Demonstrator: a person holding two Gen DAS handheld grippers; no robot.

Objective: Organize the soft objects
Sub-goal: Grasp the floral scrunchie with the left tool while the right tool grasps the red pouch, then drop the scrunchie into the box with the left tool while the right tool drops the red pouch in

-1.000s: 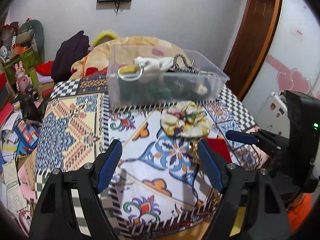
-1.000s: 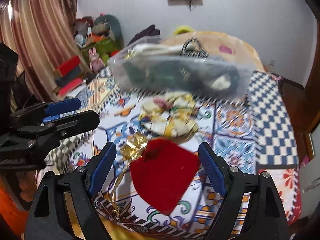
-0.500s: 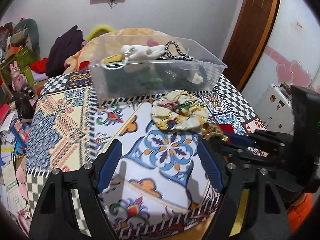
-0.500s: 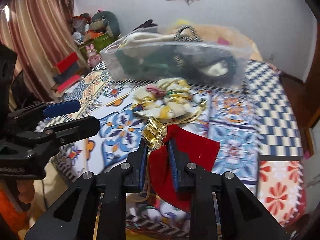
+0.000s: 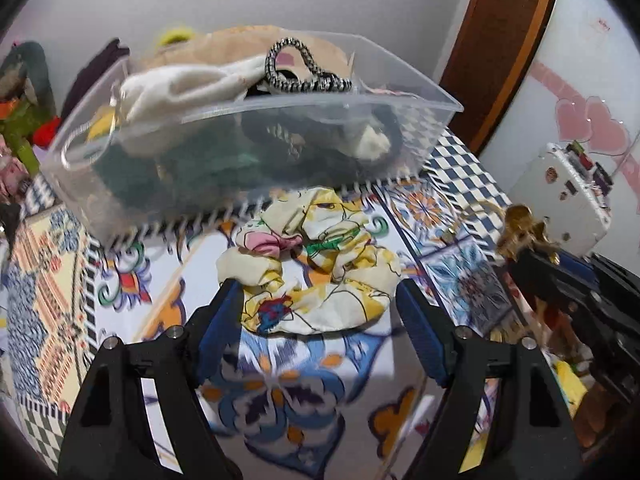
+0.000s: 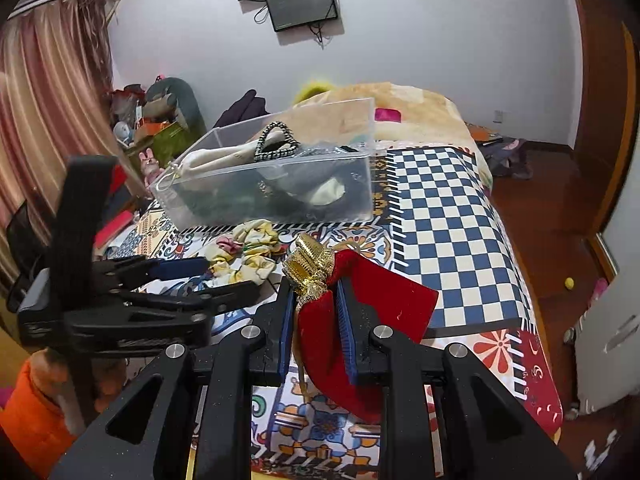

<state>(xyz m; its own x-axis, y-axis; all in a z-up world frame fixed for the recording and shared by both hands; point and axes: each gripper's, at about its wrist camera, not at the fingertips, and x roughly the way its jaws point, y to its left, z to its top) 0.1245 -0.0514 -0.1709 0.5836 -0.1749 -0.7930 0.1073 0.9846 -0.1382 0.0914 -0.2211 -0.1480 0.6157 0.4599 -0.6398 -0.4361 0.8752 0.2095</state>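
My right gripper (image 6: 314, 292) is shut on a red velvet pouch (image 6: 376, 312) with a gold-trimmed neck (image 6: 310, 266) and holds it above the table. My left gripper (image 5: 320, 312) is open, its fingers on either side of a yellow floral fabric pouch (image 5: 312, 272) that lies on the patterned tablecloth, also seen in the right wrist view (image 6: 244, 250). A clear plastic bin (image 5: 248, 136) just behind it holds several soft items, among them a white cloth (image 5: 180, 84) and a black-and-white cord (image 5: 300, 76). The bin also shows in the right wrist view (image 6: 272, 184).
The table (image 6: 440, 216) has a patterned cloth with a blue-and-white checked part on the right. A bed with a peach blanket (image 6: 404, 100) lies behind. A white case (image 5: 560, 192) stands to the right, clutter and toys (image 6: 160, 120) to the left.
My right gripper closed on the red pouch and lifted it up. My left gripper moved forward until its open fingers bracket the floral pouch, closer to the bin.
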